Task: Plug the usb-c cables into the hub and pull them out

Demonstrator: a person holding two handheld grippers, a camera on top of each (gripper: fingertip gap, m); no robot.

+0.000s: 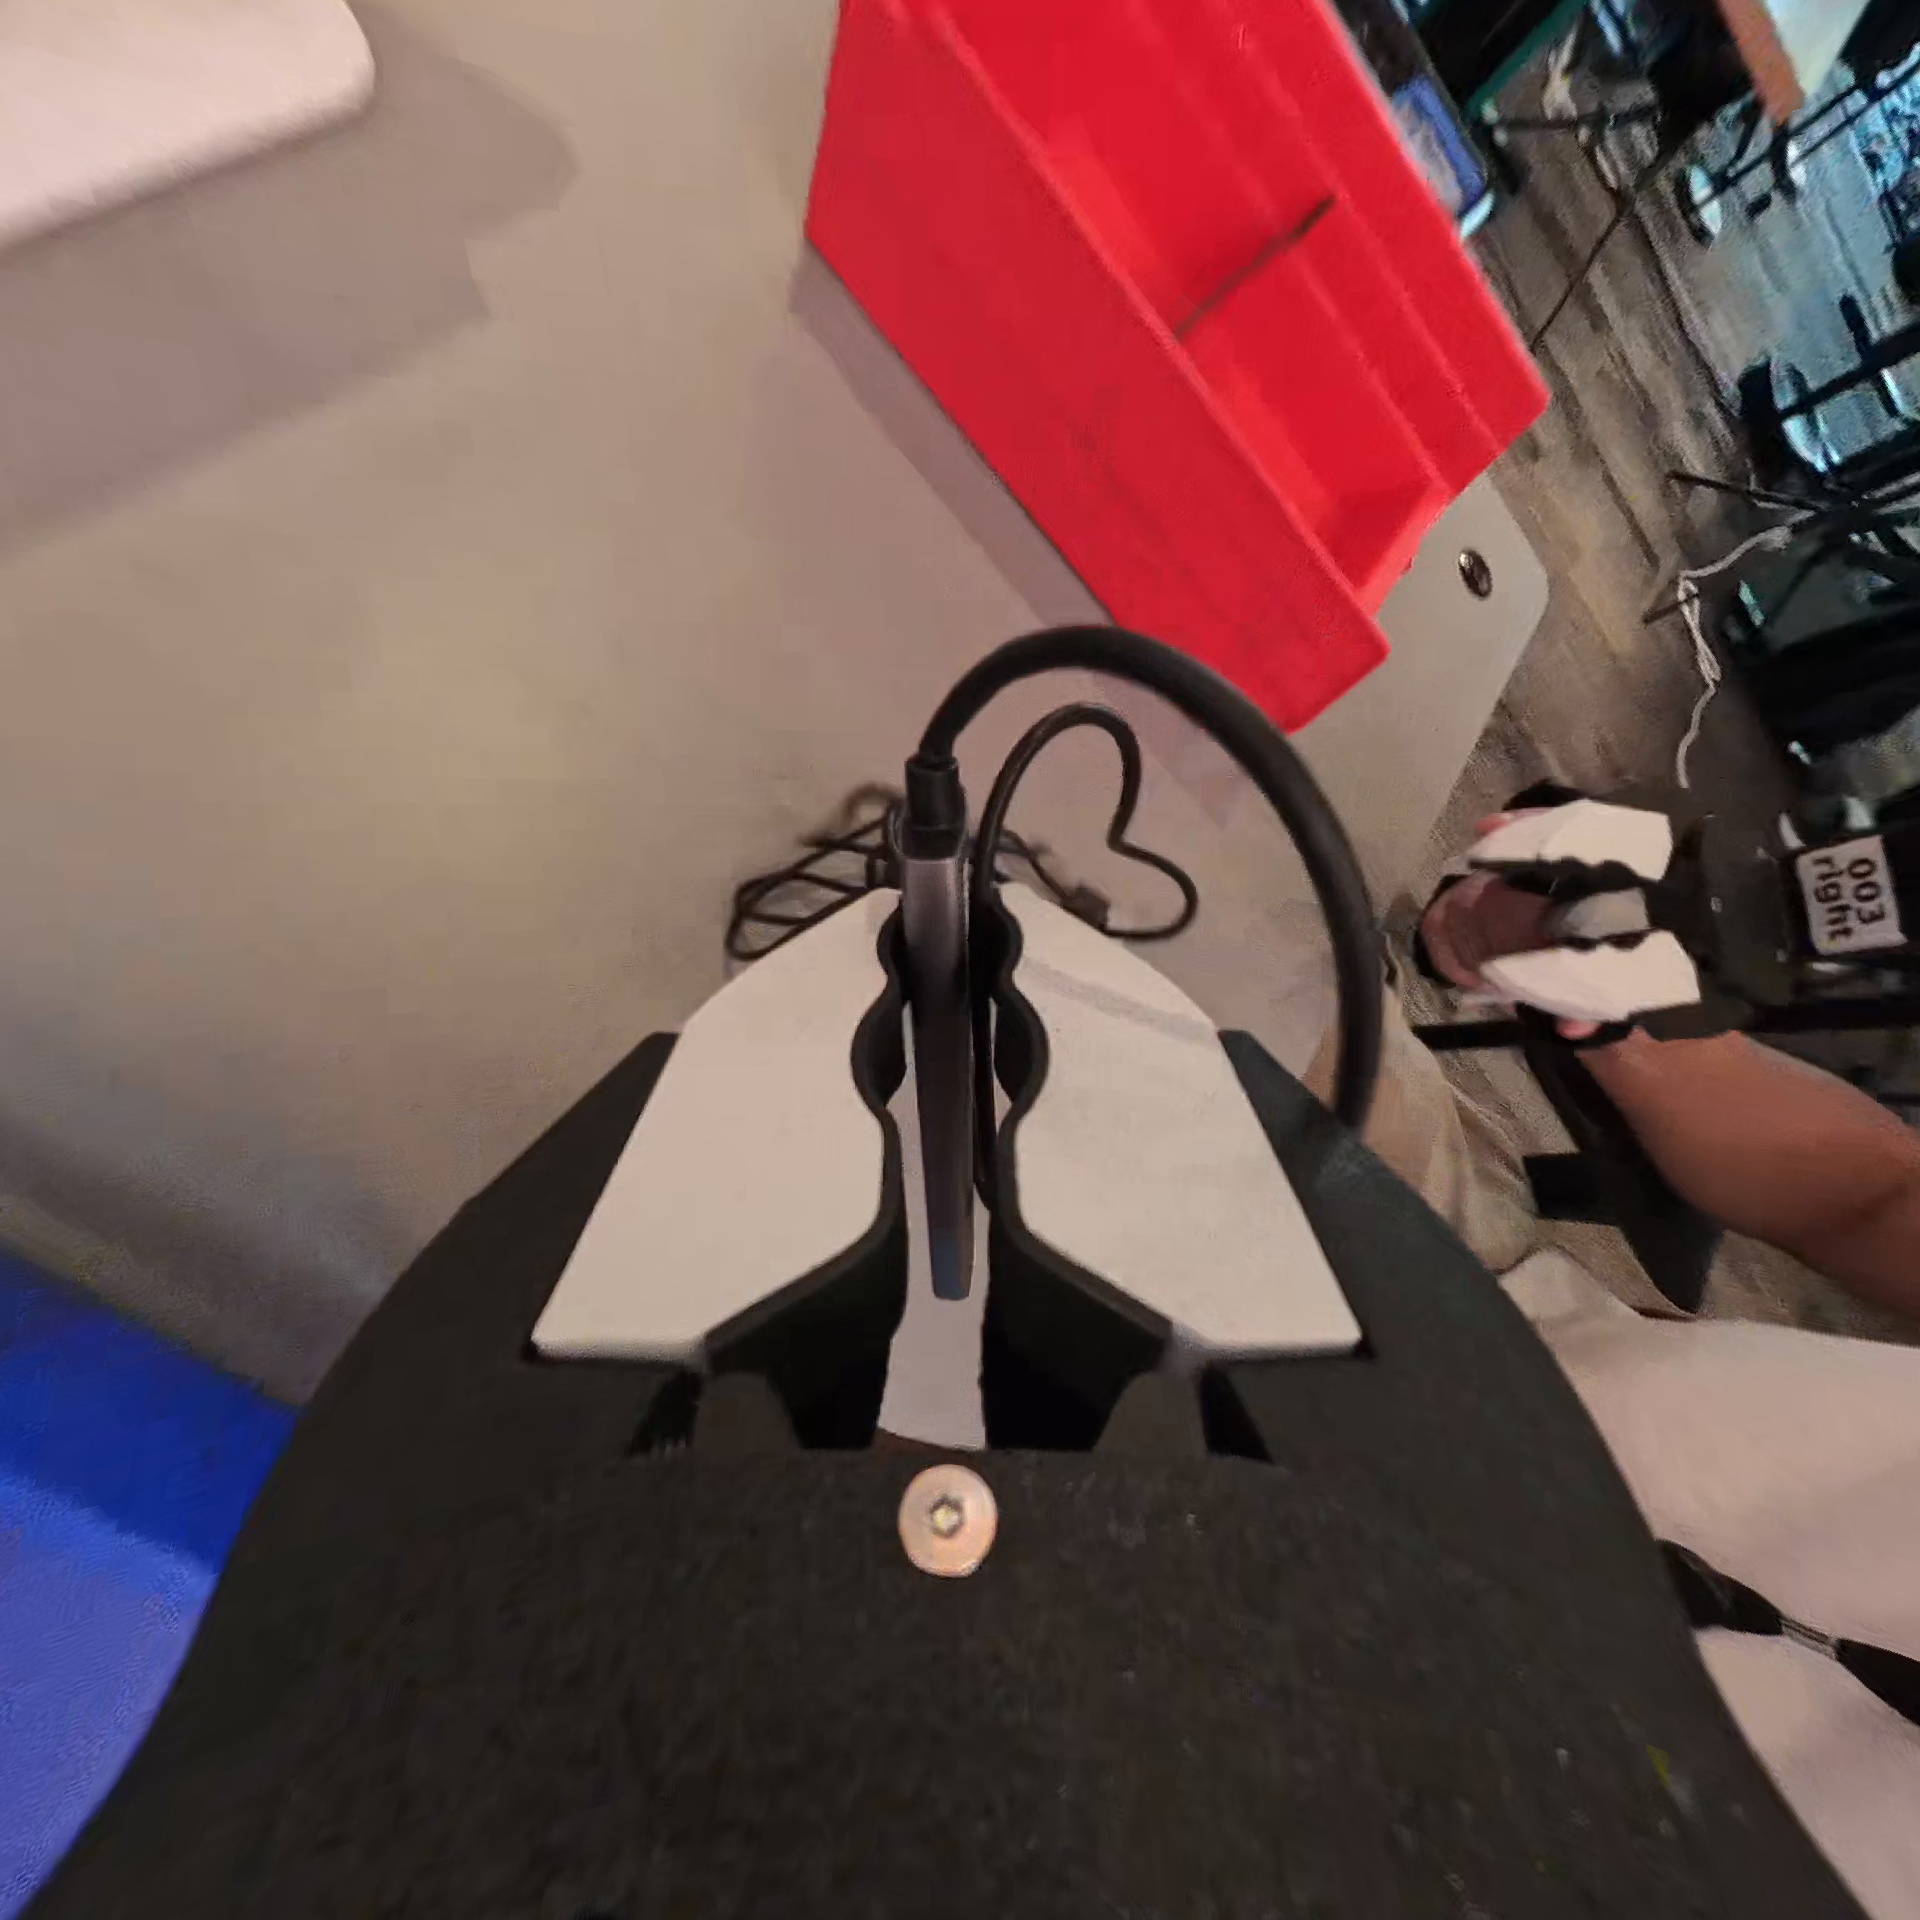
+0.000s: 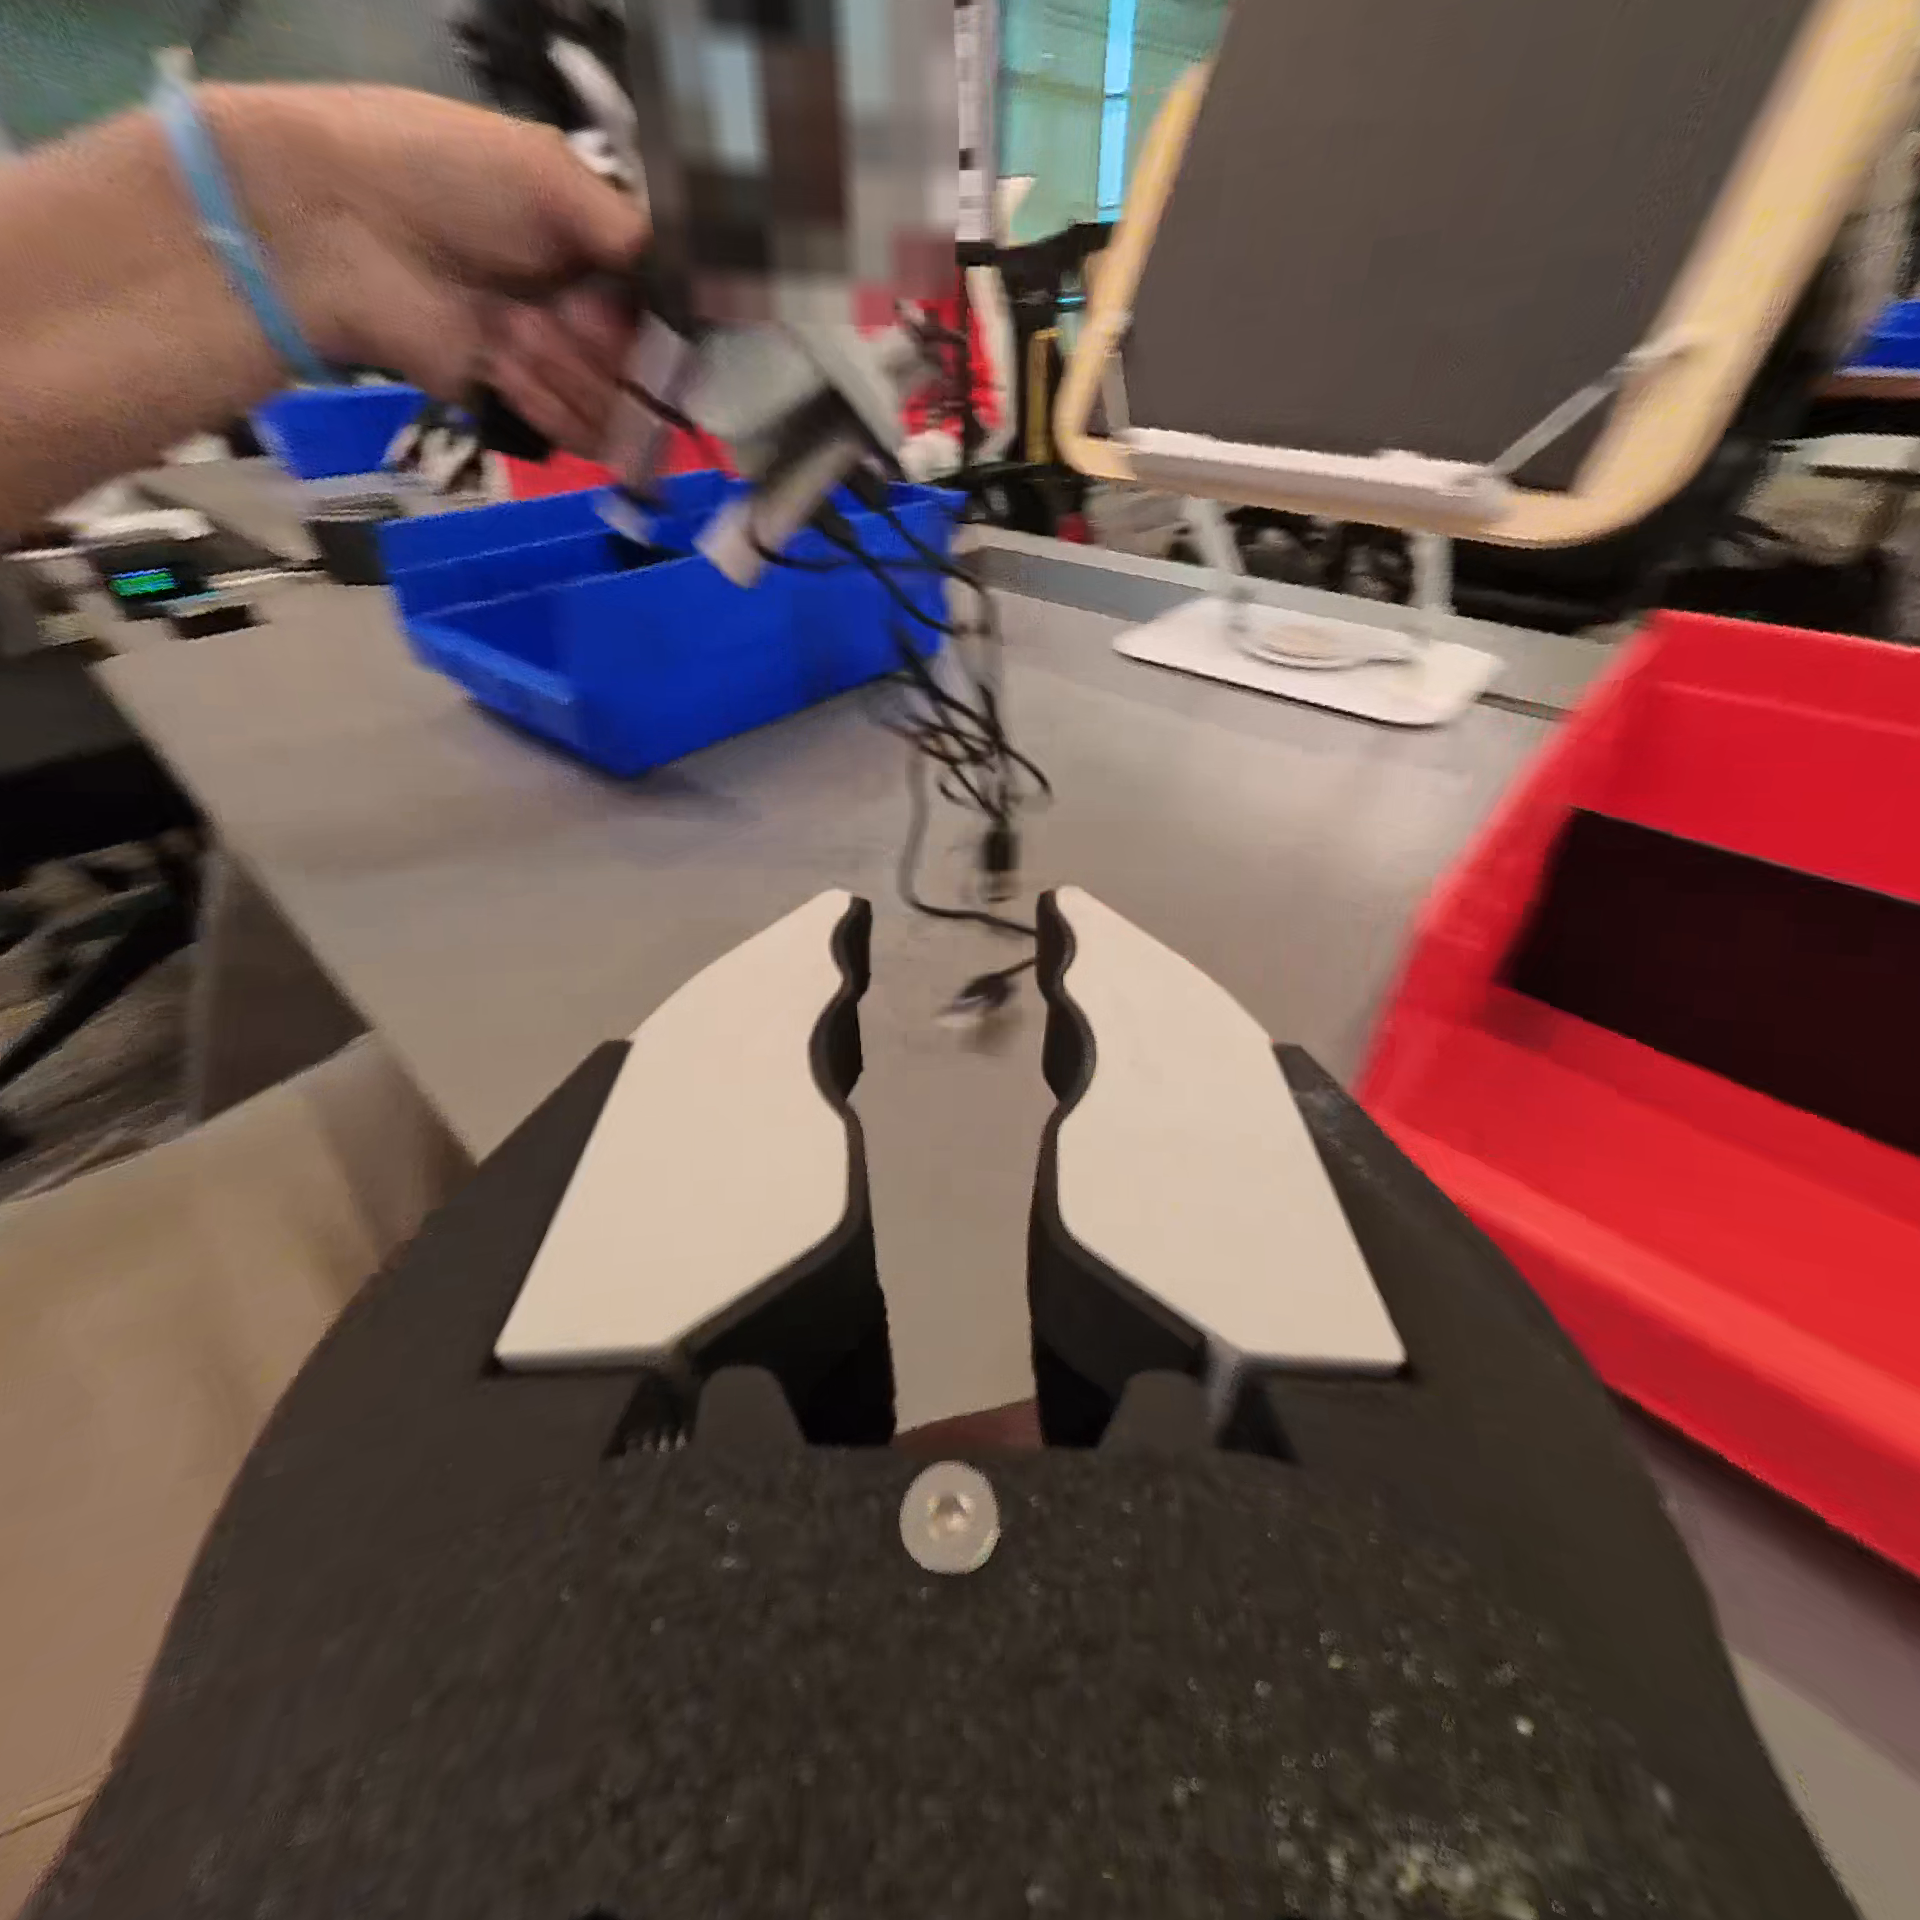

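While left tongs (image 1: 940, 935) clamp it | hub (image 1: 940, 1091): slim, dark grey, edge-on

a workshop or lab: grey worktable (image 2: 520, 883) with red parts bin (image 2: 1662, 1091), blue bin (image 2: 644, 665), cluttered benches behind.

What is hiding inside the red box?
Nothing shows in the red box. The right wrist view shows only a dark opening; its deeper inside is hidden. The left wrist view sees only its outside.
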